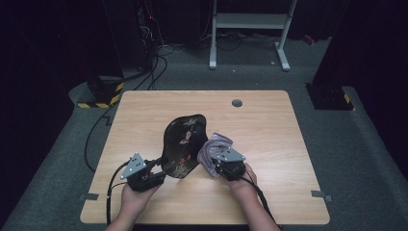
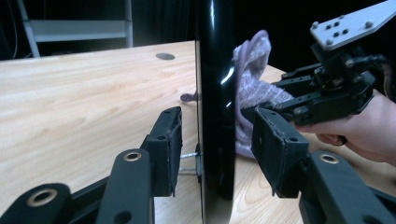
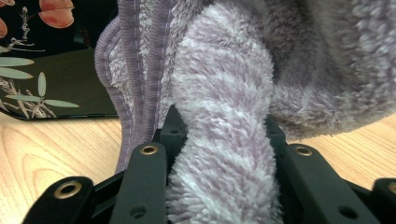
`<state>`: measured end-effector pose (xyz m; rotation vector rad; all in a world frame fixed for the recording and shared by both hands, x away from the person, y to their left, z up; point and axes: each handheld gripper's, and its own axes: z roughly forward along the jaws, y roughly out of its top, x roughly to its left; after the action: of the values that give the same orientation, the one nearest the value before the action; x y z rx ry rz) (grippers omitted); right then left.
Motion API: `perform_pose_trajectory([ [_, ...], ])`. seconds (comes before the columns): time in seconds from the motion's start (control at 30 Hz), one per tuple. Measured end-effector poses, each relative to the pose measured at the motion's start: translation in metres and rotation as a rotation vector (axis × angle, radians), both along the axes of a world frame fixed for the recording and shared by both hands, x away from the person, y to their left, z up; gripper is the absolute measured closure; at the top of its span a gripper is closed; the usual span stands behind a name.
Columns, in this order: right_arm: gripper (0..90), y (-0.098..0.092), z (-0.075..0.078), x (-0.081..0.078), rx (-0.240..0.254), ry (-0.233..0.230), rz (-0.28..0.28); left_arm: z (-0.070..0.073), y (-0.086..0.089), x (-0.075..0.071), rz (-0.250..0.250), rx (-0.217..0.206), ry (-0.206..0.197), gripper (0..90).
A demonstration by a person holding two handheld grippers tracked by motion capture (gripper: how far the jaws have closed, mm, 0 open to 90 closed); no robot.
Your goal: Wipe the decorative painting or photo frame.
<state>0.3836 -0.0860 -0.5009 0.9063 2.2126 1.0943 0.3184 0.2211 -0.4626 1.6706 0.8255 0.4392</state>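
Observation:
A black lacquer tray [image 1: 185, 142] painted with flowers stands on its edge on the wooden table [image 1: 269, 130], tilted toward the right. My left gripper [image 1: 162, 169] straddles its lower rim. In the left gripper view the tray [image 2: 215, 93] rises between the two pads with a gap on each side, so the jaws are open. A fluffy purple-and-white cloth [image 1: 211, 147] is bunched against the tray's right face. My right gripper [image 1: 217, 166] is shut on it. In the right gripper view the cloth [image 3: 233, 93] fills the space between the jaws, with the tray [image 3: 56, 70] behind at left.
A round cable hole [image 1: 236, 102] lies near the table's far edge. On the floor beyond are a white metal stand [image 1: 250, 24], cables [image 1: 154, 67] and a black block with yellow stripes [image 1: 103, 94]. The person's right hand [image 2: 369, 126] holds the right gripper close beside the tray.

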Motion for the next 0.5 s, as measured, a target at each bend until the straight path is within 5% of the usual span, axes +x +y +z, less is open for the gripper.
perform_pose_trajectory([
  [0.5, 63.9, -0.001, 0.002, 0.000, 0.003, -0.026, -0.002, 0.043, -0.002, 0.018, 0.001, -0.028, -0.033, 56.3],
])
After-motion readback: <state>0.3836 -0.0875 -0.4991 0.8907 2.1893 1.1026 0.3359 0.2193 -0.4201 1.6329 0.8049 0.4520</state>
